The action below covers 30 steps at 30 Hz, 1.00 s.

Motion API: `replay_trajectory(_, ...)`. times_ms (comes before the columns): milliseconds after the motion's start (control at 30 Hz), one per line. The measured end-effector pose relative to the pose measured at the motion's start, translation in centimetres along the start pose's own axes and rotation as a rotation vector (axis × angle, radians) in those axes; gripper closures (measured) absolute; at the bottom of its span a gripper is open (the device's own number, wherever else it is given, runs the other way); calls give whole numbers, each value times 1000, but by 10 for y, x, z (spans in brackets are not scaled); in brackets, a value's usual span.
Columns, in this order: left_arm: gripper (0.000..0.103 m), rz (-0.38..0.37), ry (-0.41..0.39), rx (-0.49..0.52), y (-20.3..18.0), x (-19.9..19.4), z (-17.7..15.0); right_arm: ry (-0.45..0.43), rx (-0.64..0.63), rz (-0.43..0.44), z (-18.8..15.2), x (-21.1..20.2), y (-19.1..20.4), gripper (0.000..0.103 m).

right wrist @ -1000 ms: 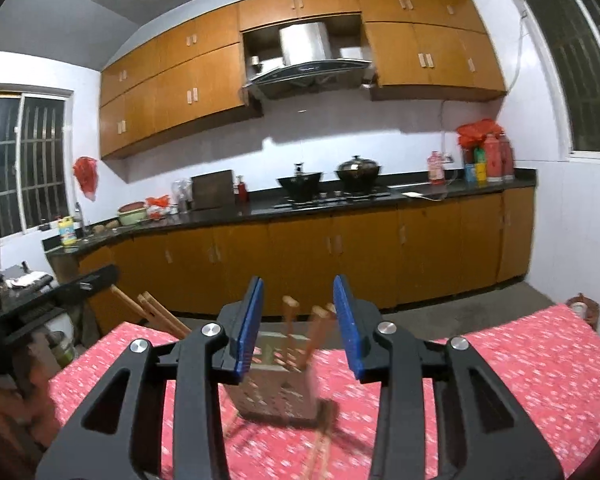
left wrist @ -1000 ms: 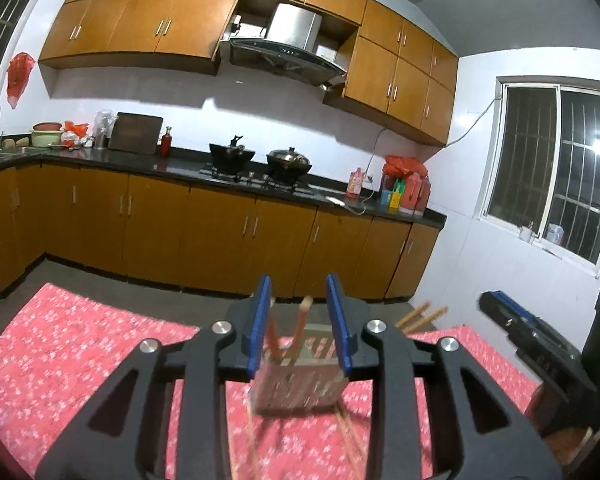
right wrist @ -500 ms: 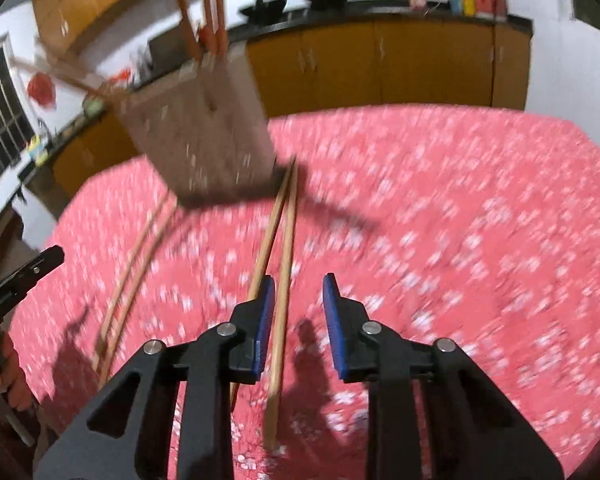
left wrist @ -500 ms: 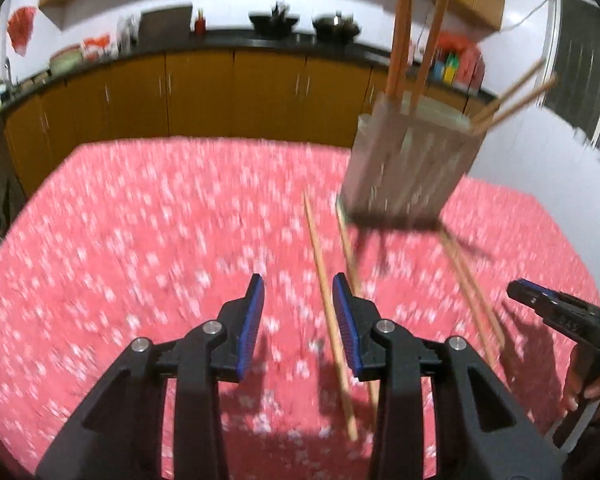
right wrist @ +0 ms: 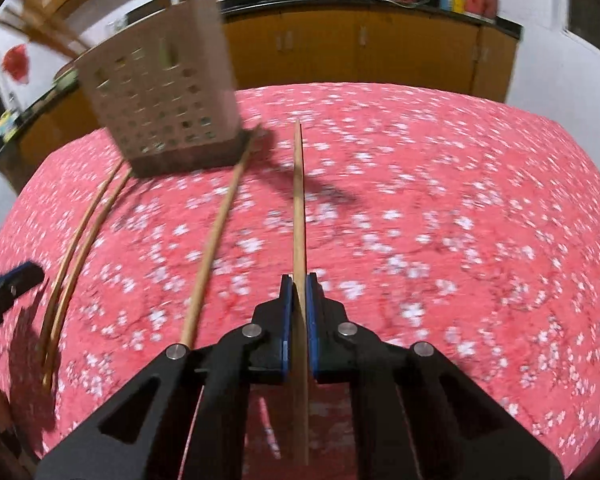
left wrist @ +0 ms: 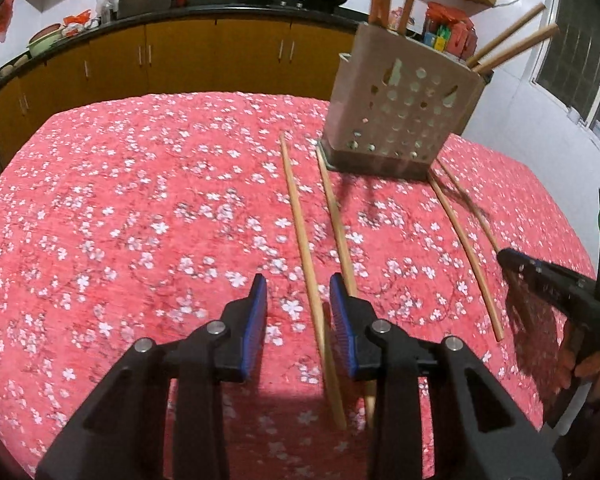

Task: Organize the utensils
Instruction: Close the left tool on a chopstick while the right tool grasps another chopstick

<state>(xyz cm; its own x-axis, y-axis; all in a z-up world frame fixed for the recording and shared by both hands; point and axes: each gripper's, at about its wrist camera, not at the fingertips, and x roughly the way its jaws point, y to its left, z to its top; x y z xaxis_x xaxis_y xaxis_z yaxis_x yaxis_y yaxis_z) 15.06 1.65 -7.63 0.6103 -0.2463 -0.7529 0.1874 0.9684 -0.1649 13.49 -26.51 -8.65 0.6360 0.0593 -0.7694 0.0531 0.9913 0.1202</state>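
Note:
A perforated metal utensil holder (left wrist: 399,116) stands on the red floral tablecloth with several chopsticks upright in it; it also shows in the right wrist view (right wrist: 164,100). Loose wooden chopsticks lie on the cloth. My left gripper (left wrist: 298,292) is open, low over the cloth, with one chopstick (left wrist: 303,240) lying between its fingers and a second (left wrist: 335,220) beside the right finger. My right gripper (right wrist: 298,284) is shut on a chopstick (right wrist: 298,200) that points toward the holder. Another chopstick (right wrist: 216,236) lies to its left.
Two more chopsticks (left wrist: 463,240) lie right of the holder, seen in the right wrist view as a pair (right wrist: 80,236) at left. Each gripper shows at the other view's edge (left wrist: 547,280). Kitchen cabinets (left wrist: 180,52) and a counter stand behind the table.
Both grippers dropped from facing the holder to low over the cloth. The right gripper closed on a chopstick. The left stayed open and moved over another chopstick.

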Motion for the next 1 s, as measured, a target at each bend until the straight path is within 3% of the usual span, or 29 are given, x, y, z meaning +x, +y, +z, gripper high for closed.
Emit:
replay_trajectory(267,87,16,47,35,-11,17,-2,-1,1,3,1,-1,-5,95)
replay_trajectory(367,93,64,40,85,-17,21,-1,-2,-12,5,4,1,-3,95)
replay_trajectory(667,95,147,24,-6,20,31,19,-22,-37,-42,19,18,-7,95)
replay_trajectory(1000,94,130,16,-43,34,27,20,-22,-21,-42,22,22,-13,95)
